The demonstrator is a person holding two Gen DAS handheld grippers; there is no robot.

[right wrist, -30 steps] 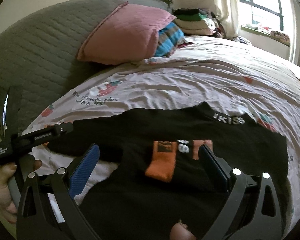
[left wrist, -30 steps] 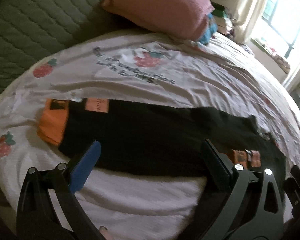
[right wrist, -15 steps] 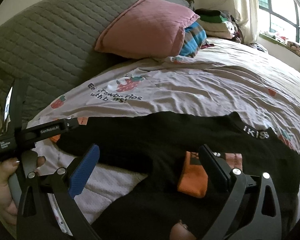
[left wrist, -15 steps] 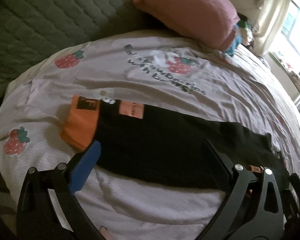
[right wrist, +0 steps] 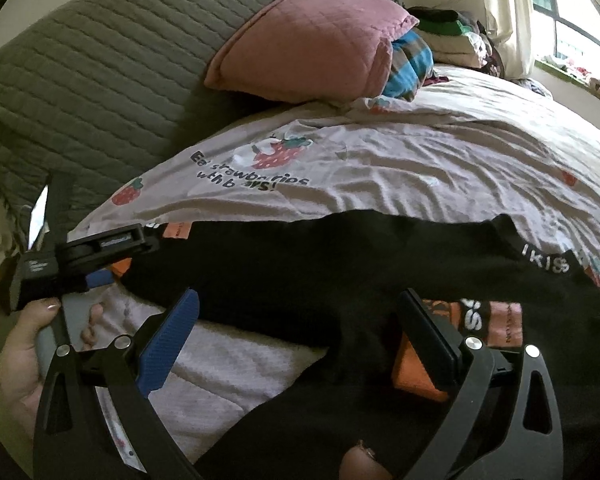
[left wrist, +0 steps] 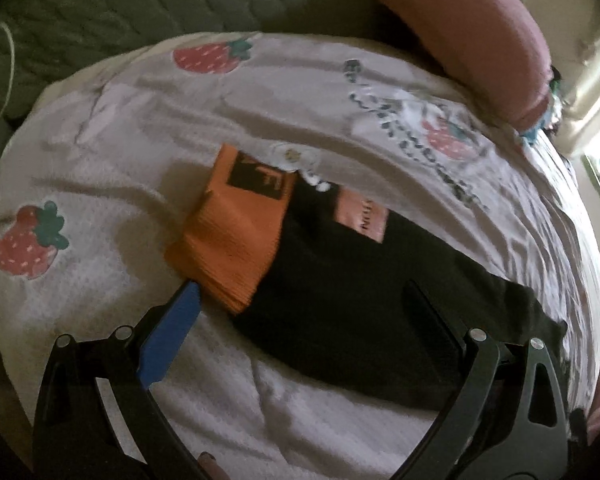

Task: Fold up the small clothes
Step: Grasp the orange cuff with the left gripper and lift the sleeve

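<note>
A black long-sleeved top lies on the bed. One sleeve stretches out to the left and ends in an orange cuff. The other sleeve is folded over the body, its orange cuff showing in the right wrist view. My left gripper is open, just short of the left cuff, its blue pad beside the cuff's near corner. It also shows in the right wrist view. My right gripper is open over the top's body, its right finger in front of the folded cuff.
The bedsheet is pale with strawberry prints and rumpled. A pink pillow and a striped one lean on the grey quilted headboard. Folded clothes are stacked behind. A window is at the far right.
My left gripper has moved left along the sleeve to its orange cuff. My right gripper has shifted left too, so the folded cuff now sits by its right finger.
</note>
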